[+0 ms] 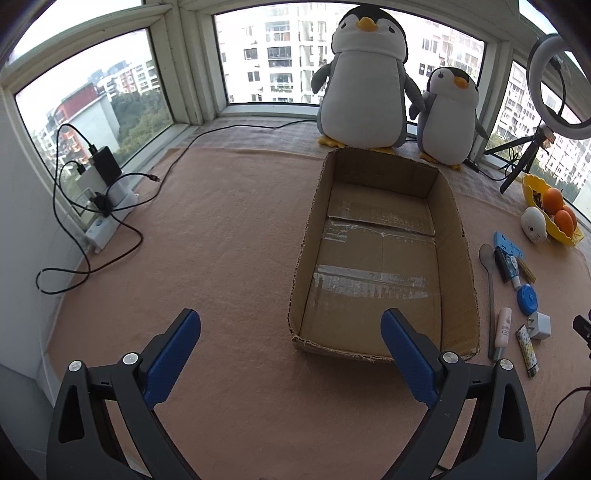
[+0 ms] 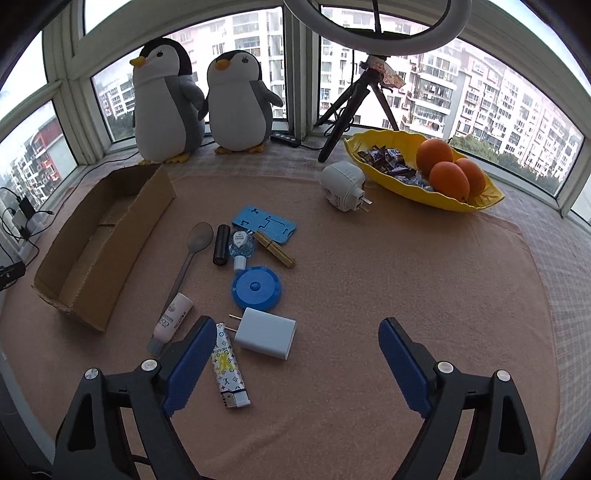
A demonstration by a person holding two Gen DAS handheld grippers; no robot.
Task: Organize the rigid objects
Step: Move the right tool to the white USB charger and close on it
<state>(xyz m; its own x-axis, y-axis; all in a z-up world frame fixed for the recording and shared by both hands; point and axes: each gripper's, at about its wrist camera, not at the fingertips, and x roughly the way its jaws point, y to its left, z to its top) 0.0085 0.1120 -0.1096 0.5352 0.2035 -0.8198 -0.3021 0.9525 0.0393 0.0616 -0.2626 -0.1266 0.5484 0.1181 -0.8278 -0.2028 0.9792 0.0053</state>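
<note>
Both claws hung spread wide and empty above a pink cloth [image 2: 369, 258] on a window-side surface. The right gripper [image 2: 297, 328] hovered nearest a patterned lighter [image 2: 227, 369], which lay just beside its left finger, and a white charger block [image 2: 265, 333] lay between the two fingers farther on. The left gripper [image 1: 290, 325] was held over bare cloth at the near end of an open cardboard box [image 1: 384, 258], its right finger overlapping the box's near wall in the left wrist view.

Beyond the charger sat a round blue case [image 2: 256, 288], and to its left a small pink tube [image 2: 173, 315] lay across the handle of a grey spoon [image 2: 195, 247]. Farther back lay a black cylinder [image 2: 220, 244], a small clear-blue bottle [image 2: 242, 248], a gold stick [image 2: 275, 249] and a flat blue holder [image 2: 264, 225], all bunched close together; whether they touched was hard to tell. All these objects lay on the cloth to the right of the box, none inside it.

Farther still, a white plug adapter [image 2: 343, 182] rested near a yellow dish [image 2: 476, 201] holding three oranges [image 2: 448, 175] and wrapped sweets. Two plush penguins [image 2: 199, 103] stood at the windows behind the box, beside a ring light [image 2: 376, 33] on a tripod.
</note>
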